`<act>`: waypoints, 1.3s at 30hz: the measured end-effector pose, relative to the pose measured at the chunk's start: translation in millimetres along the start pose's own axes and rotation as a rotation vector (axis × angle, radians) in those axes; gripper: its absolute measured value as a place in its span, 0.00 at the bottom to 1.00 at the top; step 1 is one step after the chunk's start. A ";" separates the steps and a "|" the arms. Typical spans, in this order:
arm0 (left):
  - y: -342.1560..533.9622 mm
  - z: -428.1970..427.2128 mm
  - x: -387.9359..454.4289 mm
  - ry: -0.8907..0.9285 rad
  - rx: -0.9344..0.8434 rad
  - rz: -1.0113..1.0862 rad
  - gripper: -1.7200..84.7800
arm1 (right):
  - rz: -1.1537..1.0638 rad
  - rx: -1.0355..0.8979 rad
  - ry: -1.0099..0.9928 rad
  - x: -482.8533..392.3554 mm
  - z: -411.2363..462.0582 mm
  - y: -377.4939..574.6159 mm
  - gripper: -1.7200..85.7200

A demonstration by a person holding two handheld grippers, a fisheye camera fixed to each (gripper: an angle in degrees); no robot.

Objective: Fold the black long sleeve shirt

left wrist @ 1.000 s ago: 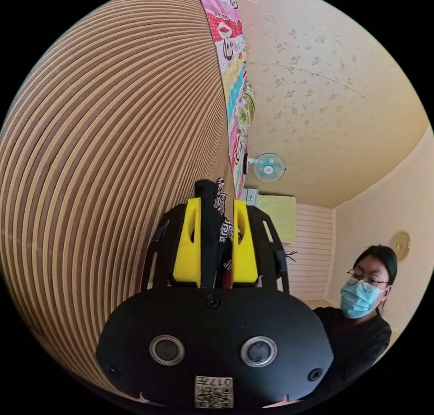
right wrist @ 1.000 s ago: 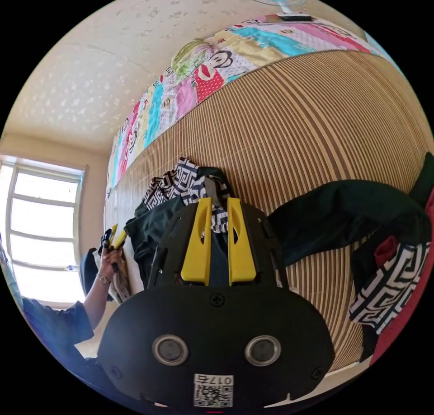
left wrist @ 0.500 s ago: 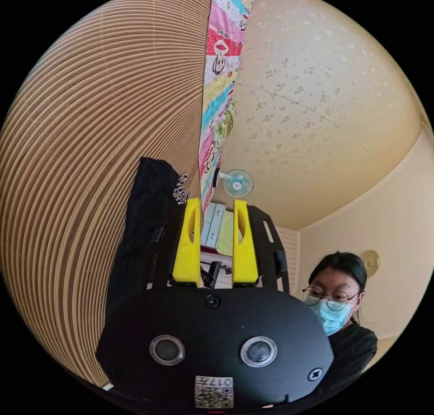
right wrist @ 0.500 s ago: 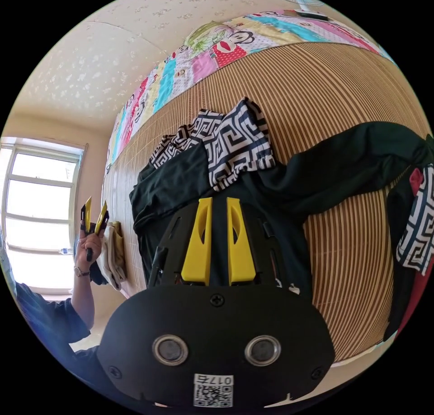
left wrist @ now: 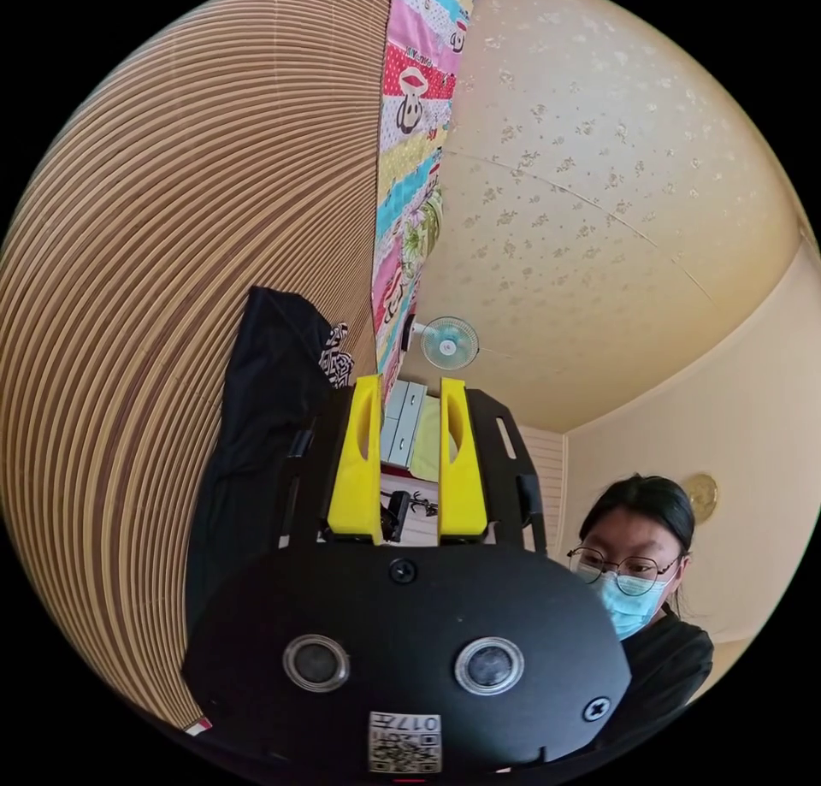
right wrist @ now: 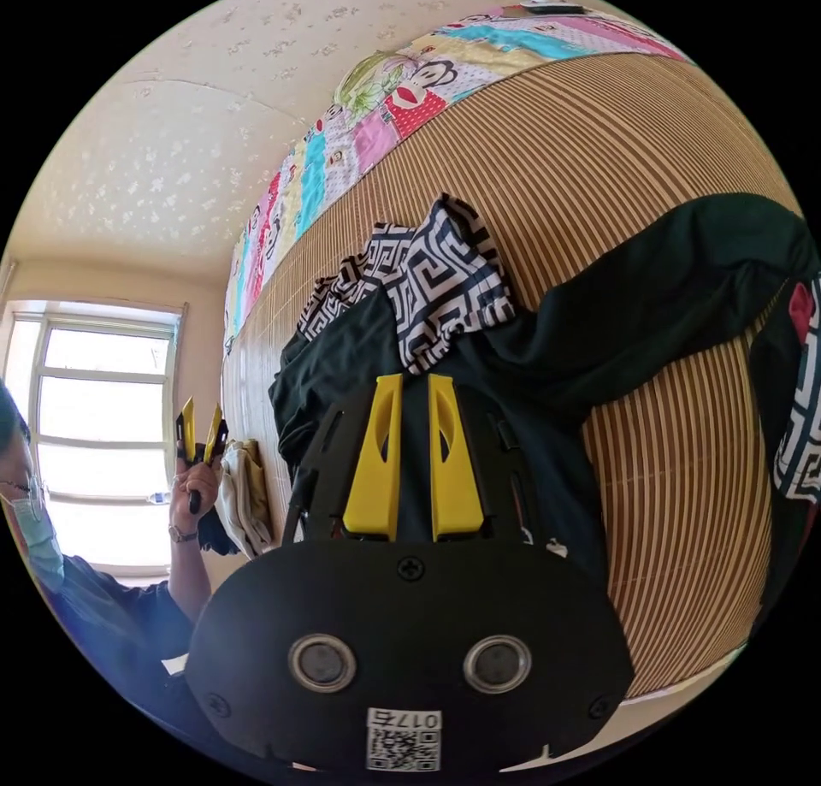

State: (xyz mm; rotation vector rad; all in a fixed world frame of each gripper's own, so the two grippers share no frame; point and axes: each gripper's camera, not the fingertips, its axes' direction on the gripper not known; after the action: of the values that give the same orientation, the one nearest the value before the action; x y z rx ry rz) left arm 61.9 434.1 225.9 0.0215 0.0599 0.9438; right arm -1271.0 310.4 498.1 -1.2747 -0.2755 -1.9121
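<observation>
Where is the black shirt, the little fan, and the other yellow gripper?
black shirt [right wrist: 658,298], right gripper view, on its outstretched sleeve.
fan [left wrist: 448,342], left gripper view, on its round head.
left hand-held gripper [right wrist: 199,418], right gripper view, between its yellow fingertips, raised by the window.

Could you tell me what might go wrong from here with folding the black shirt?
1. The left gripper is open, off the black shirt, so regrasping may catch the wrong layer.
2. The patterned cloth lies over the shirt's middle and could get folded in.
3. One sleeve stretches far across the striped mat and may drag or bunch if pulled.
</observation>
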 end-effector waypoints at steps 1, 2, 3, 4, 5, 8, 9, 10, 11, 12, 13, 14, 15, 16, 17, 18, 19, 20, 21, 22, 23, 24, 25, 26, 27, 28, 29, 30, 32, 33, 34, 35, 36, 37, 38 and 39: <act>0.0 -0.3 -1.3 0.003 0.001 -0.001 0.14 | 0.013 0.002 -0.013 4.2 -0.8 0.4 0.08; 0.6 -1.2 -3.7 0.012 0.010 -0.002 0.14 | 0.019 0.000 -0.020 7.2 -1.5 1.0 0.08; 1.5 -2.2 -5.9 0.024 0.022 0.000 0.14 | 0.022 0.000 -0.021 8.4 -1.9 1.5 0.08; 2.0 -2.6 -7.2 0.028 0.027 -0.003 0.14 | 0.025 0.002 -0.023 10.3 -3.0 2.9 0.08; 2.7 -2.8 -10.0 0.030 0.029 -0.012 0.14 | 0.021 0.002 -0.028 11.5 -3.9 4.4 0.08; 4.1 -2.9 -14.7 0.026 0.032 -0.019 0.14 | -0.007 -0.012 -0.054 11.7 -5.0 7.7 0.09; 4.6 -3.1 -16.0 0.022 0.035 -0.018 0.14 | -0.011 -0.014 -0.056 11.6 -5.3 8.4 0.09; 4.7 -3.2 -16.7 0.020 0.037 -0.017 0.14 | -0.019 -0.018 -0.059 11.7 -5.8 9.9 0.09; 5.1 -3.8 -18.5 0.027 0.044 -0.011 0.14 | -0.033 -0.026 -0.064 11.5 -5.9 10.8 0.09; 5.5 -4.0 -21.2 0.036 0.049 -0.015 0.14 | -0.043 -0.032 -0.068 11.3 -5.7 11.1 0.09; 5.5 -3.9 -22.8 0.037 0.049 -0.019 0.14 | -0.068 -0.046 -0.081 10.5 -5.2 11.7 0.10; 5.7 -3.6 -26.0 0.037 0.048 -0.023 0.14 | -0.093 -0.064 -0.094 9.5 -4.4 12.4 0.10; 6.1 -3.3 -29.0 0.034 0.049 -0.025 0.14 | -0.102 -0.071 -0.096 9.2 -4.0 12.9 0.10; 6.5 -3.2 -30.7 0.033 0.051 -0.026 0.14 | -0.118 -0.084 -0.099 8.8 -3.5 14.1 0.10; 7.2 -2.7 -34.2 0.032 0.053 -0.028 0.14 | -0.133 -0.096 -0.101 8.7 -3.0 15.5 0.10; 8.0 -2.0 -37.9 0.031 0.055 -0.033 0.14 | -0.137 -0.101 -0.102 8.9 -2.7 16.2 0.10; 8.4 -1.5 -39.8 0.031 0.057 -0.035 0.14 | -0.142 -0.111 -0.102 9.7 -2.5 17.6 0.10; 9.1 -0.5 -43.4 0.031 0.059 -0.039 0.14 | -0.147 -0.119 -0.107 10.5 -2.5 19.1 0.10; 9.8 0.8 -47.1 0.031 0.062 -0.044 0.14 | -0.153 -0.122 -0.111 10.6 -2.6 19.9 0.10; 10.1 1.5 -48.8 0.032 0.064 -0.045 0.14 | -0.173 -0.132 -0.124 9.8 -2.4 21.7 0.10; 10.5 2.9 -52.3 0.029 0.068 -0.048 0.14 | -0.202 -0.150 -0.142 7.8 -1.5 23.8 0.10; 10.5 4.7 -55.7 0.024 0.070 -0.048 0.14 | -0.217 -0.160 -0.149 6.5 -0.9 25.0 0.11; 10.3 5.6 -57.3 0.021 0.070 -0.047 0.14 | -0.247 -0.182 -0.158 3.6 0.6 27.7 0.11; 10.0 7.3 -60.9 0.012 0.072 -0.044 0.14 | -0.275 -0.203 -0.157 0.7 2.4 30.7 0.11; 9.5 9.1 -64.7 0.003 0.074 -0.040 0.14 | -0.288 -0.214 -0.153 -0.7 3.3 32.2 0.11; 9.2 10.0 -66.8 0.000 0.075 -0.039 0.14 | -0.310 -0.236 -0.137 -3.0 5.5 35.3 0.11; 8.9 11.7 -71.2 -0.004 0.077 -0.037 0.14 | -0.327 -0.256 -0.111 -4.8 7.8 38.2 0.11; 9.0 13.0 -75.5 -0.009 0.081 -0.034 0.14 | -0.333 -0.266 -0.096 -5.6 8.9 39.7 0.11; 10.3 14.5 -80.6 -0.036 0.087 -0.021 0.15 | -0.361 -0.292 -0.055 -8.8 12.9 45.3 0.11; 11.9 15.3 -81.9 -0.080 0.089 -0.001 0.15 | -0.369 -0.298 -0.054 -9.8 13.8 46.6 0.11; 13.2 15.8 -81.9 -0.114 0.090 0.014 0.15 | -0.384 -0.308 -0.063 -12.0 15.4 48.9 0.11; 16.8 17.3 -81.2 -0.193 0.090 0.046 0.15 | -0.397 -0.314 -0.081 -14.8 16.2 50.3 0.11; 22.4 18.8 -80.2 -0.262 0.104 0.093 0.15 | -0.403 -0.316 -0.087 -16.5 16.5 50.6 0.11; 25.9 19.7 -80.3 -0.286 0.113 0.116 0.15 | -0.413 -0.316 -0.086 -21.0 16.8 50.5 0.11; 32.7 22.3 -82.6 -0.333 0.125 0.141 0.15 | -0.424 -0.310 -0.074 -27.4 17.4 49.5 0.11; 39.3 26.5 -86.9 -0.381 0.127 0.151 0.15 | -0.432 -0.305 -0.069 -31.6 17.7 48.6 0.11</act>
State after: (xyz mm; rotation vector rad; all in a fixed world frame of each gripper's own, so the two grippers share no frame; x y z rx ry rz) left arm -19.1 387.0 257.8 0.3265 -0.2375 1.0720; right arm -1218.8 304.5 467.9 -1.5819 -0.3234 -2.3456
